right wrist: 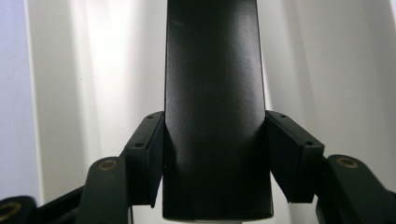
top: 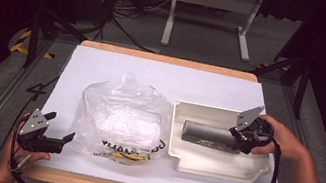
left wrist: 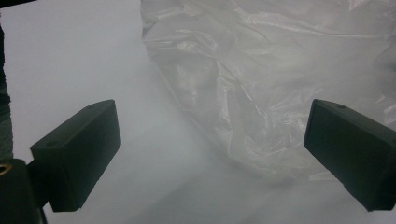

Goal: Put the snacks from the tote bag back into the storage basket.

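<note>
We see the right gripper (top: 239, 135) clenched on a long black box (top: 206, 135) in a white tray (top: 218, 170), left gripper (top: 60, 129) released beside a plastic bag (top: 120, 119); w/ only one end held, the box may tilt & slip.

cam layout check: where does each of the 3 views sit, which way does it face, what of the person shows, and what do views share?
High view: above the person's side, facing forward and down on the table; both forearms, left gripper, right gripper.
Left gripper view: on the left gripper, facing the clear plastic bag; jaws apart.
Right gripper view: on the right gripper, looking along the black box over the white tray; jaws pressed to its sides.
Shared: bag, box and tray also show in the high view.
</note>
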A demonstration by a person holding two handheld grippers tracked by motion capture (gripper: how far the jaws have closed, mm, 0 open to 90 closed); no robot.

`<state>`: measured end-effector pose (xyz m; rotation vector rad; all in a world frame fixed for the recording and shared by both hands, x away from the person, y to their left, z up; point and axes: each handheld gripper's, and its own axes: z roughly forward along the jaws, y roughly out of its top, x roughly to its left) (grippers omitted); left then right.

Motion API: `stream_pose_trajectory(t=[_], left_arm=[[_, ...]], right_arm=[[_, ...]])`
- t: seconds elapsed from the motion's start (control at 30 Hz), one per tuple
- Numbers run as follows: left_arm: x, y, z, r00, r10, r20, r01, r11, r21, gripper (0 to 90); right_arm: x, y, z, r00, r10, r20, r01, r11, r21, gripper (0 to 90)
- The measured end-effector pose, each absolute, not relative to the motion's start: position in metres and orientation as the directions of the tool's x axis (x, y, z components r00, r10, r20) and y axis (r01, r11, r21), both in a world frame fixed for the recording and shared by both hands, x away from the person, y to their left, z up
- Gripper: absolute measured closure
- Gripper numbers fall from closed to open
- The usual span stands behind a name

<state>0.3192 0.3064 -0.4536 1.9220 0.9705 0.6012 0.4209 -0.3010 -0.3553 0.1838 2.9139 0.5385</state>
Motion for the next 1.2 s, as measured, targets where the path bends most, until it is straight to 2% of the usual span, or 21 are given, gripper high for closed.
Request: stream_pose_trajectory(t=[0.73,1.07,1.2], left_arm=[[0.320,0.304,-0.455,0.590,0.806,0.037,0.394,-0.328,0.858,4.8],[0.319,0.304,-0.455,0.591,0.805,0.038,0.394,-0.330,0.858,4.8],[0.319,0.304,-0.455,0.592,0.805,0.037,0.393,-0.329,0.859,4.8]], right_arm=[[0.426,-0.295,-0.365,-0.980,0.136,-0.146,0.097,0.964,0.247,42.4],[0.428,-0.288,-0.367,-0.976,0.123,-0.181,0.092,0.981,0.169,39.8],[0.427,-0.289,-0.368,-0.972,0.127,-0.200,0.092,0.981,0.173,39.5]])
